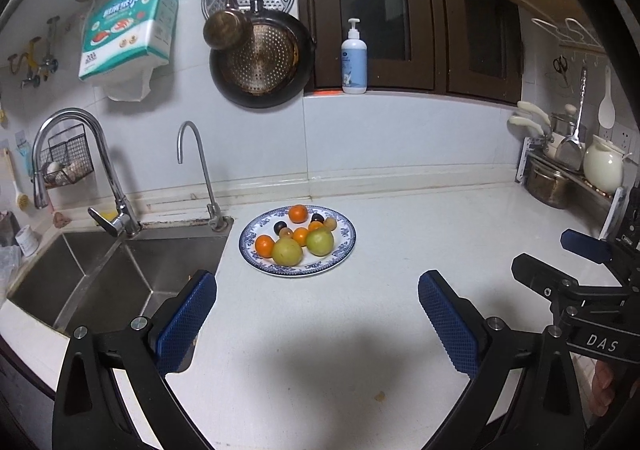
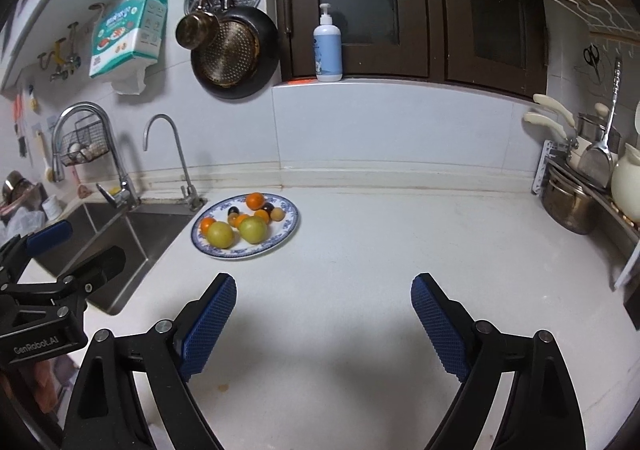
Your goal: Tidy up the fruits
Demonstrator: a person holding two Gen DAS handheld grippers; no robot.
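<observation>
A blue-and-white plate [image 1: 344,250] sits on the white counter beside the sink and holds mixed fruit: two yellow-green fruits [image 1: 287,251], several small oranges [image 1: 298,213] and small dark plums [image 1: 280,227]. The plate also shows in the right wrist view [image 2: 288,228], up and to the left. My left gripper [image 1: 318,294] is open and empty, above the counter short of the plate. My right gripper [image 2: 324,296] is open and empty, to the right of the plate. The right gripper appears at the right edge of the left wrist view [image 1: 560,262].
A steel sink [image 1: 120,274] with two taps [image 1: 72,154] lies left of the plate. Pans [image 1: 260,58] and a tissue pack [image 1: 128,30] hang on the wall. A soap bottle [image 1: 354,58] stands on the sill. A pot and utensil rack [image 1: 568,166] stands at the right.
</observation>
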